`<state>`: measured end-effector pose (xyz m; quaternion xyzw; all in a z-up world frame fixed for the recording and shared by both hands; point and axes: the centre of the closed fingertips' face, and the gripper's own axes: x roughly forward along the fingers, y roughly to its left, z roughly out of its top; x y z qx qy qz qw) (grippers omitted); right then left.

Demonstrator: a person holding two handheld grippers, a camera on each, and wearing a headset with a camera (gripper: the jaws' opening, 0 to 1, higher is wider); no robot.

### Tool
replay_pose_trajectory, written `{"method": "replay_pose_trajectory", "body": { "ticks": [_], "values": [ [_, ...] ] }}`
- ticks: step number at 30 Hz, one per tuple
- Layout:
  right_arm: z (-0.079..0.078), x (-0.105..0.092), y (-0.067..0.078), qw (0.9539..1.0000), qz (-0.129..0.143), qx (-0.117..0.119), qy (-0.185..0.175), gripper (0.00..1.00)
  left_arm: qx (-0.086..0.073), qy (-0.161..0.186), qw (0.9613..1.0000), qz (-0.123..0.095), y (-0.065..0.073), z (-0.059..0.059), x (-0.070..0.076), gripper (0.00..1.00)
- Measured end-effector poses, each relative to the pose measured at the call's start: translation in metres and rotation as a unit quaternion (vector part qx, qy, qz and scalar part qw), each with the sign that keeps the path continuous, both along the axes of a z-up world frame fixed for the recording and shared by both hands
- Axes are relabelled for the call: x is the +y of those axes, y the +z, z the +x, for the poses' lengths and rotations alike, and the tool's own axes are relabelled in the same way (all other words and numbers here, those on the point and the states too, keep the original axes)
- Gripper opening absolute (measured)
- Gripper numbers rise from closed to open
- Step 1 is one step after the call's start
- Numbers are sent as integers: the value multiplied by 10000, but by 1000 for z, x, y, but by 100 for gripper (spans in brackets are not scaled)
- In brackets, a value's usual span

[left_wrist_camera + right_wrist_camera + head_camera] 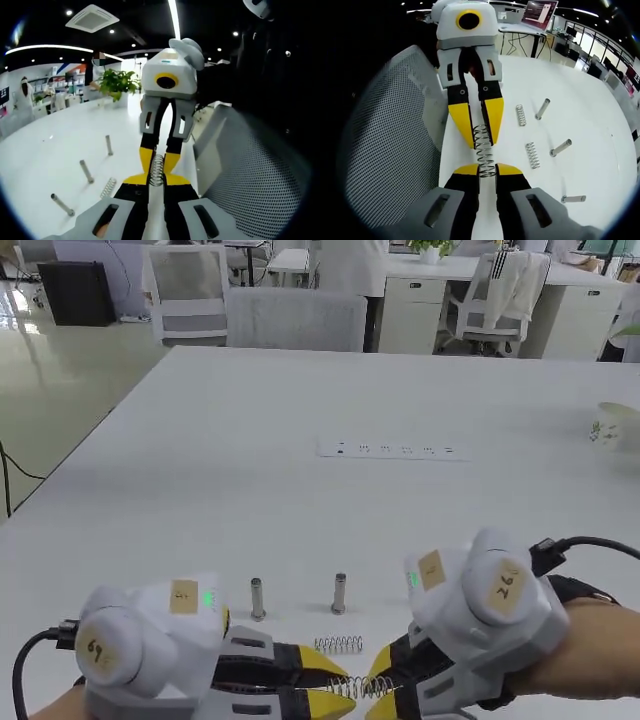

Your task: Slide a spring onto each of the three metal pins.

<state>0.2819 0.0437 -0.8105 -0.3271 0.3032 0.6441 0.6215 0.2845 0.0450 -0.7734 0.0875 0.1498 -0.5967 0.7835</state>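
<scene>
1. Head view: the left gripper (335,686) and the right gripper (378,686) meet tip to tip at the bottom centre of the frame, over the white tabletop (300,420).
2. The held spring (484,149) spans between them. In the right gripper view its lower end sits between the right gripper's yellow-tipped fingers, which are closed on it. Its upper end is pinched between the left gripper's fingers.
3. Three metal pins (561,147) stand upright and bare, right of centre in the right gripper view. Two of them show just above the grippers in the head view.
4. Two loose springs (532,155) lie flat on the tabletop beside the pins.
5. Writing: "69" is handwritten on the left gripper's round end and "26" on the right gripper's. The small tan tags are too small to read.
6. A white power strip (393,450) lies at frame centre. A cup (610,426) stands at the right edge, its print unreadable.
</scene>
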Motion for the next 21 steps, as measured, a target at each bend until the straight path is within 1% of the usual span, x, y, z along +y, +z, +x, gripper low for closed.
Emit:
{"method": "replay_pose_trajectory", "body": {
  "ticks": [5, 11, 21],
  "values": [
    [0, 1, 3, 10000, 29, -23, -15, 8, -15, 15, 10000, 16, -1, 0, 1, 3],
    [0, 1, 11, 10000, 61, -17, -15, 8, -9, 25, 10000, 88, -4, 1, 2, 3],
    [-4, 4, 24, 9999, 91, 108, 21, 8, 19, -15, 9999, 106, -6, -1, 0, 3]
  ]
}}
